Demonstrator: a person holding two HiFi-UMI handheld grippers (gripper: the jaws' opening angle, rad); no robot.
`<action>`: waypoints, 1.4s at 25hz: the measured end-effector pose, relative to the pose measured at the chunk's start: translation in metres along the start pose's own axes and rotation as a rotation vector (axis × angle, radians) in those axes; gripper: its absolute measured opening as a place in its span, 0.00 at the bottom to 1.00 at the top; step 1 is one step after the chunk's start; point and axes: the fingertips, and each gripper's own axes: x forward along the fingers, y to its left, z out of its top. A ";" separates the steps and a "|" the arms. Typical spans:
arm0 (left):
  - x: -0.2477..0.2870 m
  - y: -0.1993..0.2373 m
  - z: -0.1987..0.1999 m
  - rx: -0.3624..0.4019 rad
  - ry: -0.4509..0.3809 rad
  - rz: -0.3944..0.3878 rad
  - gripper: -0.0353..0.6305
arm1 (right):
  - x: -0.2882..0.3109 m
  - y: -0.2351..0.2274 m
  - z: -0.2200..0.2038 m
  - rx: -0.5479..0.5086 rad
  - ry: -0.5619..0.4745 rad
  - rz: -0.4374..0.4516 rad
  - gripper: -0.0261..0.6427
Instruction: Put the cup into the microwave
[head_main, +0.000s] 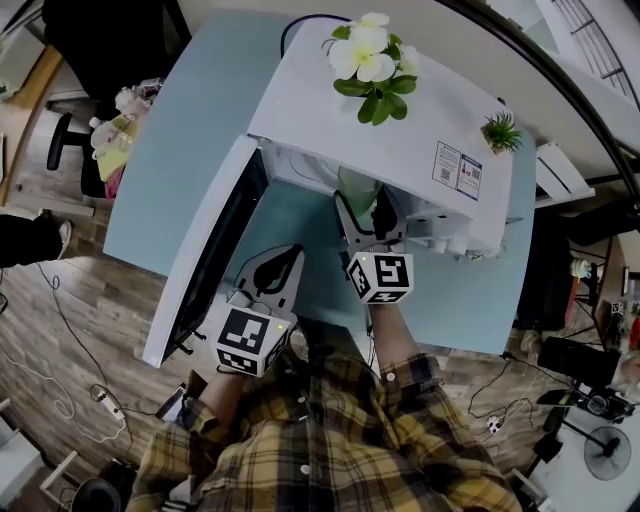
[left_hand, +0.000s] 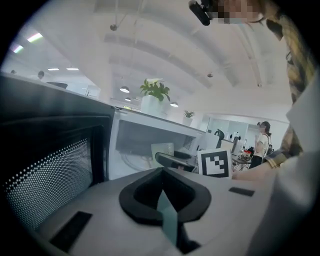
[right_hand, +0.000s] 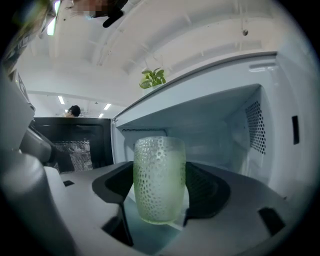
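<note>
The light-blue table (head_main: 185, 140) carries the white microwave (head_main: 400, 140), with a potted plant (head_main: 372, 60) on its top. The microwave's door (head_main: 205, 265) is swung fully open to the left, so the cavity is exposed and access is clear.

The left gripper (head_main: 284, 262) sits low beside the open door. Its jaws meet at the tips with nothing between them, and it takes no part in the carry.

The right gripper (head_main: 366, 222) is at the cavity mouth, jaws clamped on either side of the cup (right_hand: 159, 180). The cup is a pale green dimpled tumbler, upright and squarely between the pads. From the head view it sits just at the threshold, partly under the microwave's top edge. The right gripper view shows the cavity directly ahead of it.

Assessment: door open, pick-up done and the approach nearly finished. Outstanding are carrying the cup further in, setting it on the cavity floor, releasing it and withdrawing. No view shows whether the cup's base touches anything yet.
</note>
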 end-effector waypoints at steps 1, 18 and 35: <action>-0.001 0.001 -0.001 -0.002 0.001 0.004 0.04 | 0.003 0.000 0.000 -0.002 -0.003 0.000 0.53; -0.006 0.004 -0.010 -0.012 0.017 0.001 0.04 | 0.016 -0.014 -0.012 -0.055 -0.020 -0.067 0.53; -0.006 0.002 -0.014 -0.013 0.020 0.000 0.04 | 0.020 -0.010 -0.017 -0.059 -0.043 -0.087 0.53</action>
